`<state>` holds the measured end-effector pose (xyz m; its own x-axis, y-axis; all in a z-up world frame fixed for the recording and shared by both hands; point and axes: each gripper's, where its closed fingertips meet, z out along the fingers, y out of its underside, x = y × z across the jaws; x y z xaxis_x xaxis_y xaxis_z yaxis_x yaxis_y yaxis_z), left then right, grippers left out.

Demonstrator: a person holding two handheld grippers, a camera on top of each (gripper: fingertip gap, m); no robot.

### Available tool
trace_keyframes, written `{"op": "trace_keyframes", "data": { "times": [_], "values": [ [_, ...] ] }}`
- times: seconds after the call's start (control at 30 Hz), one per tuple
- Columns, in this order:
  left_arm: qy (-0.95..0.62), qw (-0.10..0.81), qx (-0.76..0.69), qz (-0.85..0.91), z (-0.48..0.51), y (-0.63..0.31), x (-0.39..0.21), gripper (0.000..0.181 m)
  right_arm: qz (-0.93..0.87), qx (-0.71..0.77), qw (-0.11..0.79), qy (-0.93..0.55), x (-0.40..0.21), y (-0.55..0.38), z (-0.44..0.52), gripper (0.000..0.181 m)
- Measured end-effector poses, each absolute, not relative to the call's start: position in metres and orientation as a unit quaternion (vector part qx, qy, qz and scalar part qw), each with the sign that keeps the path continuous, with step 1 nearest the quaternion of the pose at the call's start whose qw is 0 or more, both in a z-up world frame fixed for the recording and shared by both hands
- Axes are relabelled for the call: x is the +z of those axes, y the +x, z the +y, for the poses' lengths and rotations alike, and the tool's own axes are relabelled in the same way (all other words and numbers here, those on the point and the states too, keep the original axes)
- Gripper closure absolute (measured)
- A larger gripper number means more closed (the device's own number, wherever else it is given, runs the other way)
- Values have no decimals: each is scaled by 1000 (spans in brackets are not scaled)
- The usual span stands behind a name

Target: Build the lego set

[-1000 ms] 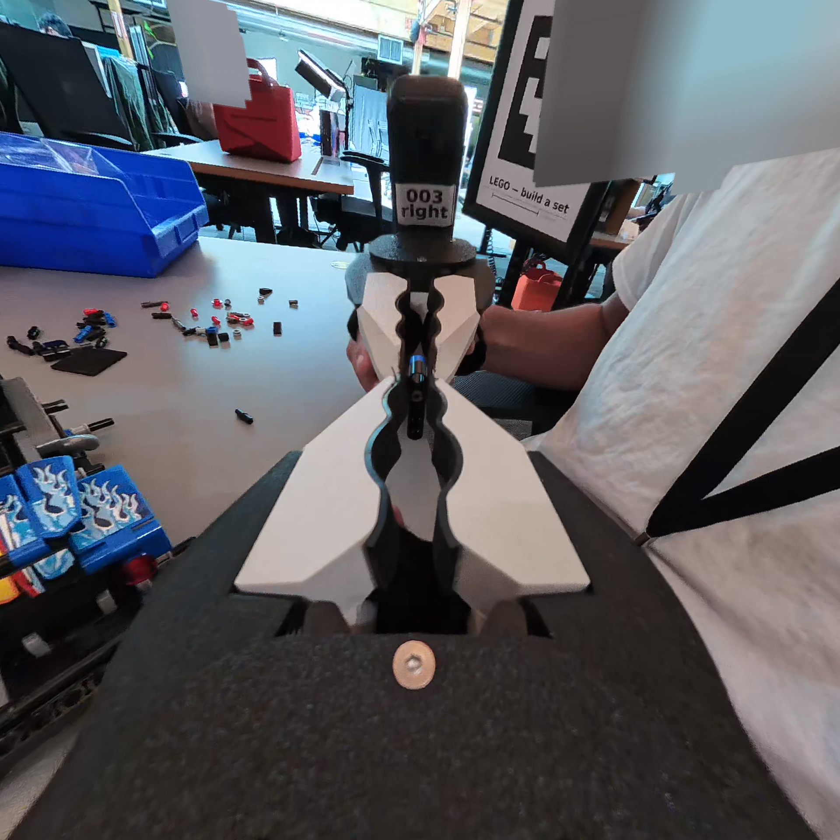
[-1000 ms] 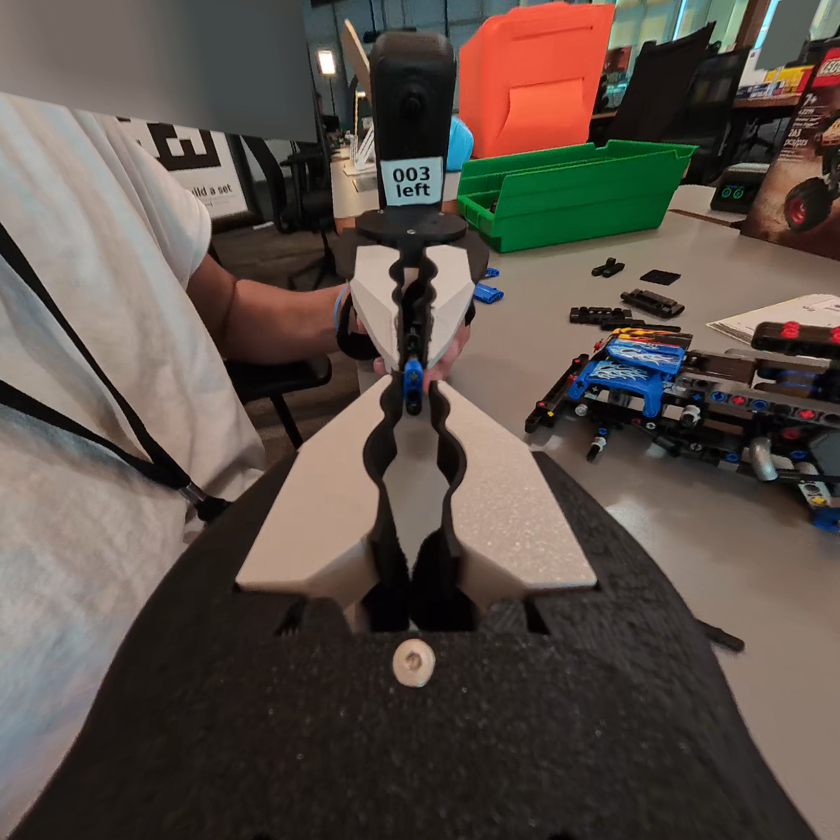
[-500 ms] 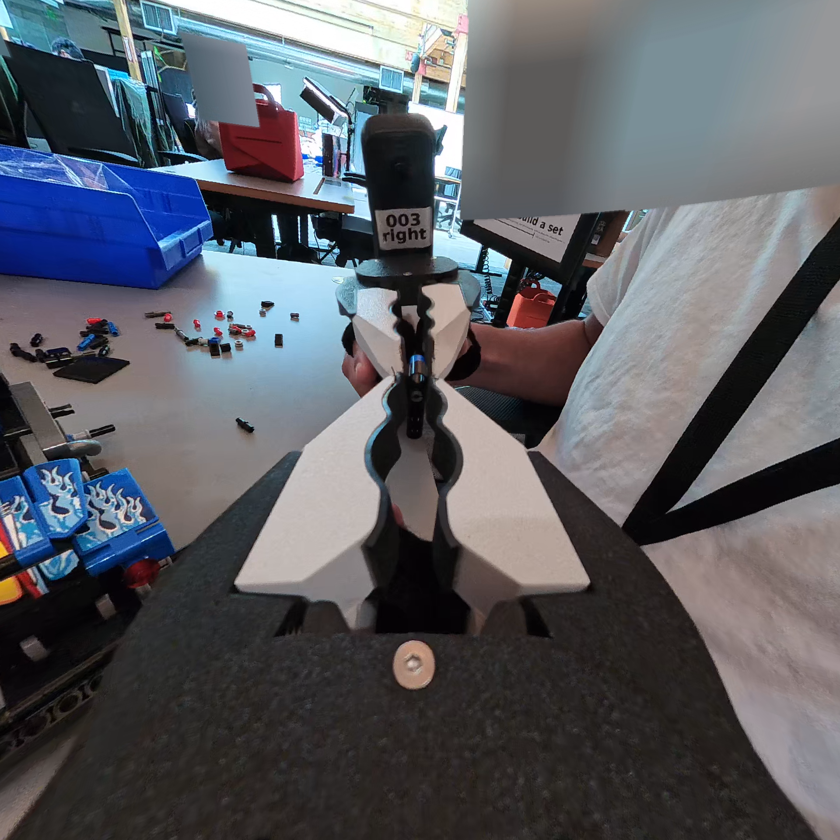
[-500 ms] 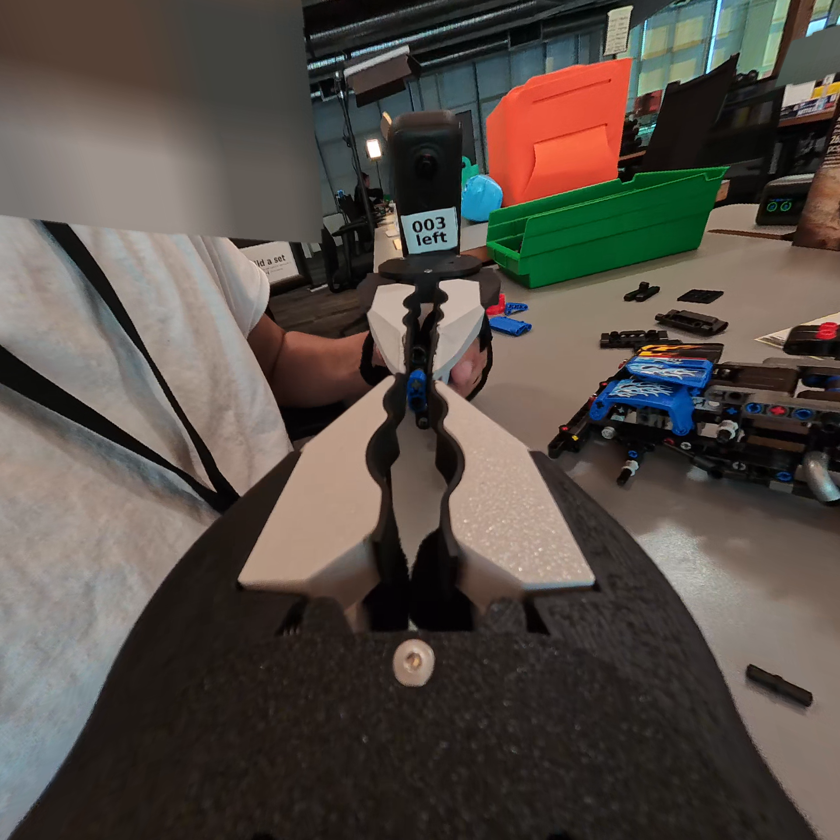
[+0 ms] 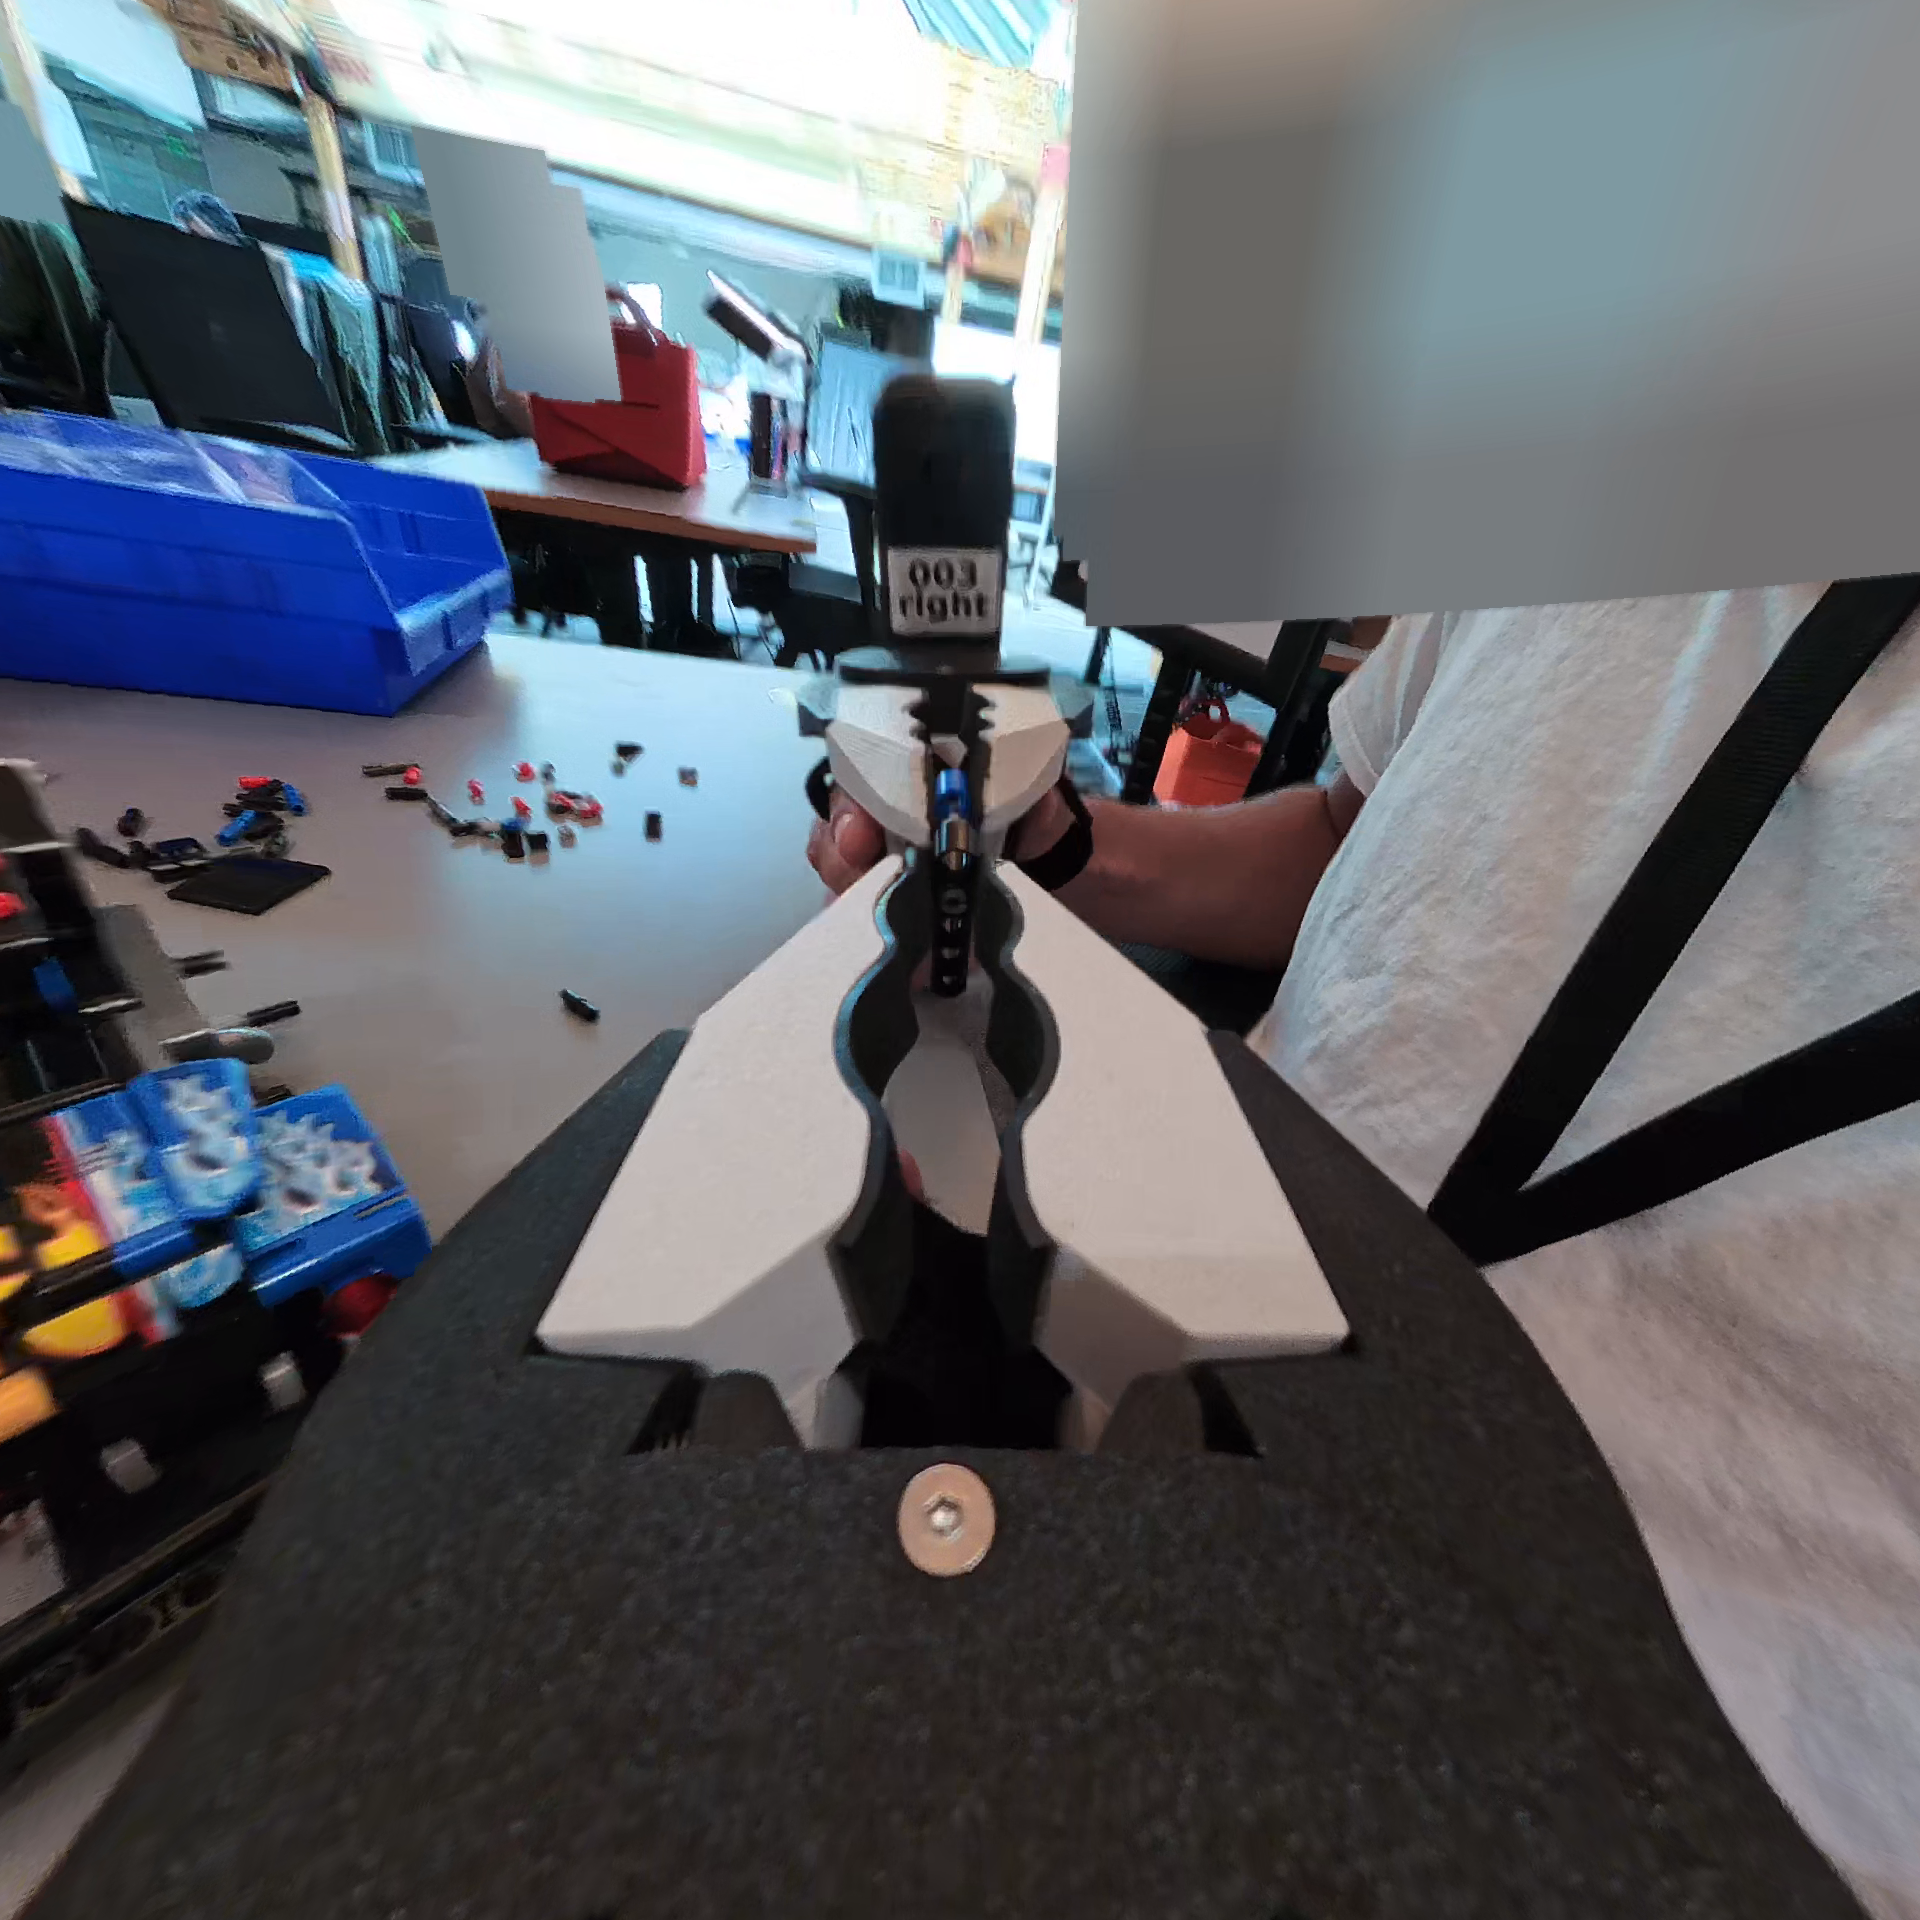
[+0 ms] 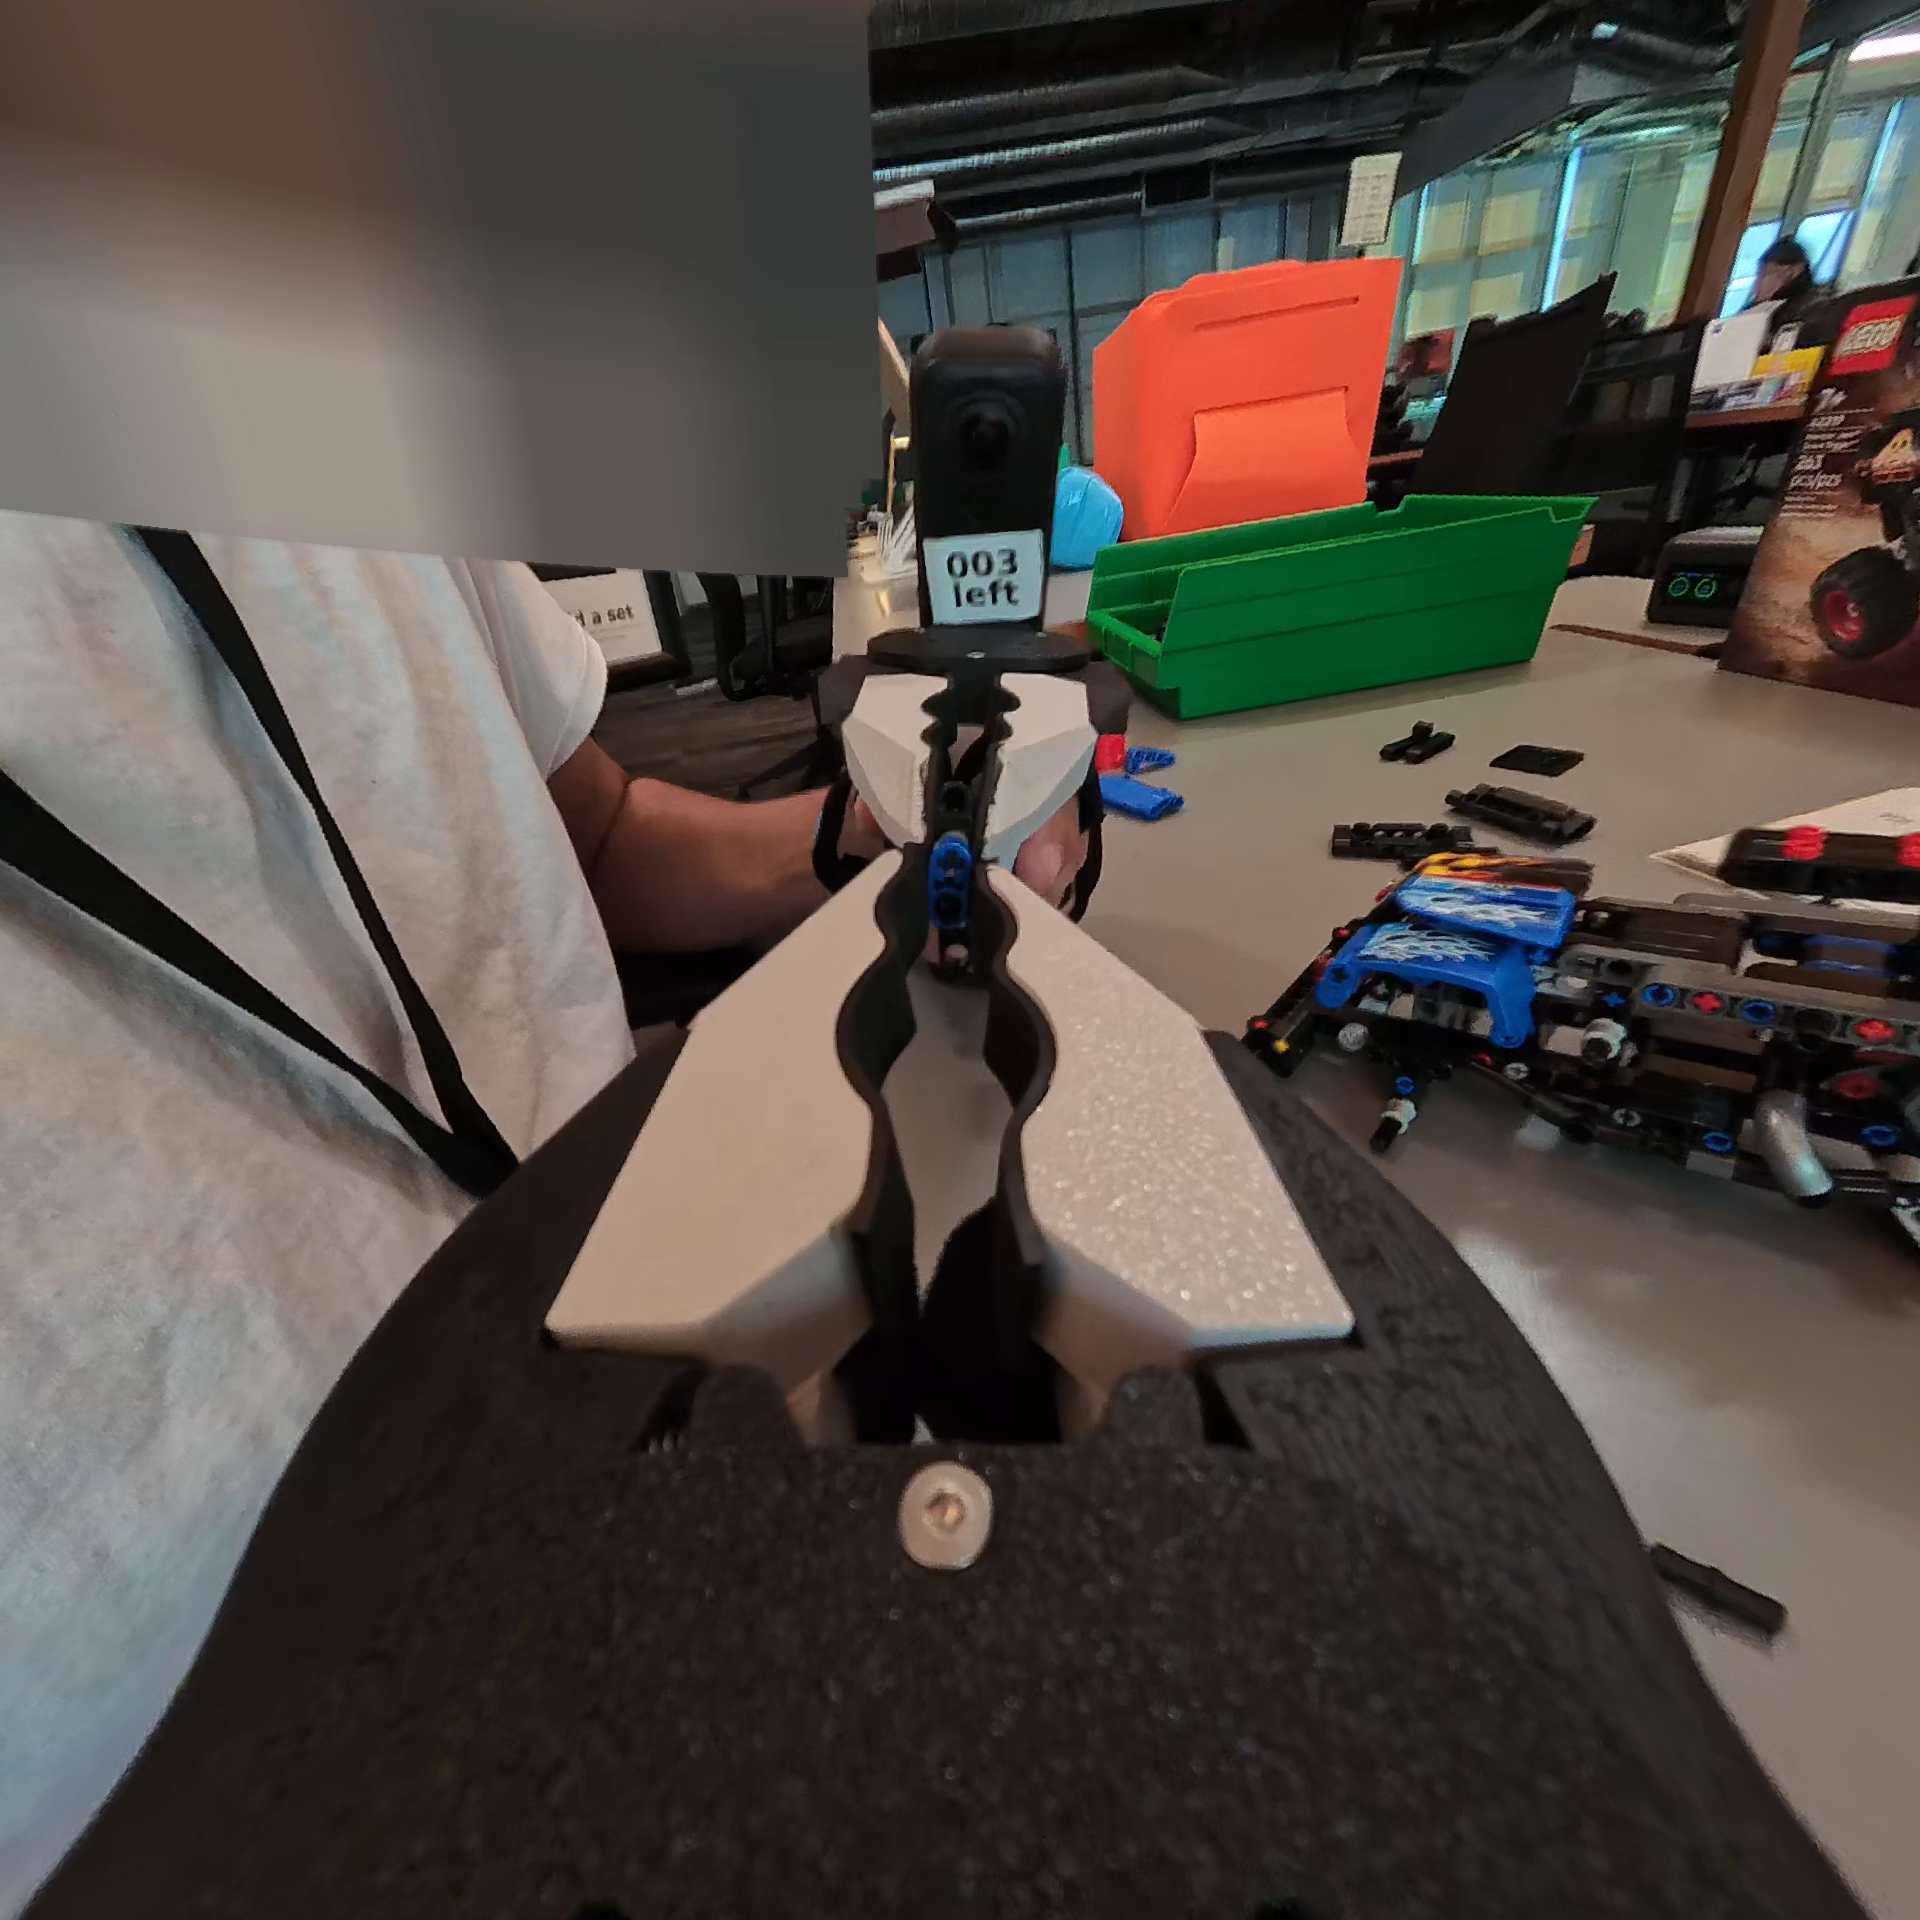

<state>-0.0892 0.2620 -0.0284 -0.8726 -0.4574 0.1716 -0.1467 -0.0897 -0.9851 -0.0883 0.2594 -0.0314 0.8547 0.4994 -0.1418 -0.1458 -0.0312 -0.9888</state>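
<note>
My left gripper (image 5: 948,896) and right gripper (image 6: 951,883) face each other tip to tip in the air in front of a person's white shirt. The left one is shut on a small black beam with holes (image 5: 948,940). The right one is shut on a blue pin (image 6: 951,878), which also shows in the left wrist view (image 5: 948,805). The pin's end meets the beam's end. The part-built black and blue vehicle (image 6: 1558,997) lies on the grey table (image 6: 1455,1299); it also shows in the left wrist view (image 5: 208,1195).
A blue bin (image 5: 239,582), scattered small pieces (image 5: 499,800) and a black plate (image 5: 244,883) lie on the table. A green bin (image 6: 1340,603), orange bin (image 6: 1247,416), set box (image 6: 1839,499), booklet (image 6: 1787,821) and a loose black pin (image 6: 1714,1600) are also there. Left and right tips are no more than a few centimetres apart. Left tips and right tips are each some 30 centimeters from the black plate (image 5: 244,883).
Both grippers have stayed shut and tip to tip, with the pin against the beam. Both views have tilted upward a little and the far gripper looks slightly farther off.
</note>
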Motion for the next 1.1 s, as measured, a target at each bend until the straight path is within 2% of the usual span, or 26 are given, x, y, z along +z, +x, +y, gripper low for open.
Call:
{"op": "trace_keyframes", "data": {
  "times": [0.17,0.33,1.1],
  "values": [
    [-234,113,-717,646,276,-88,-20,175,-95,239,712,-654,-20,-66,247,175],
    [-235,97,-702,666,266,-88,-30,175,-113,223,683,-687,-31,-78,259,174],
    [-237,93,-683,684,261,-88,-39,176,-131,222,659,-706,-40,-88,264,174]
  ]
}}
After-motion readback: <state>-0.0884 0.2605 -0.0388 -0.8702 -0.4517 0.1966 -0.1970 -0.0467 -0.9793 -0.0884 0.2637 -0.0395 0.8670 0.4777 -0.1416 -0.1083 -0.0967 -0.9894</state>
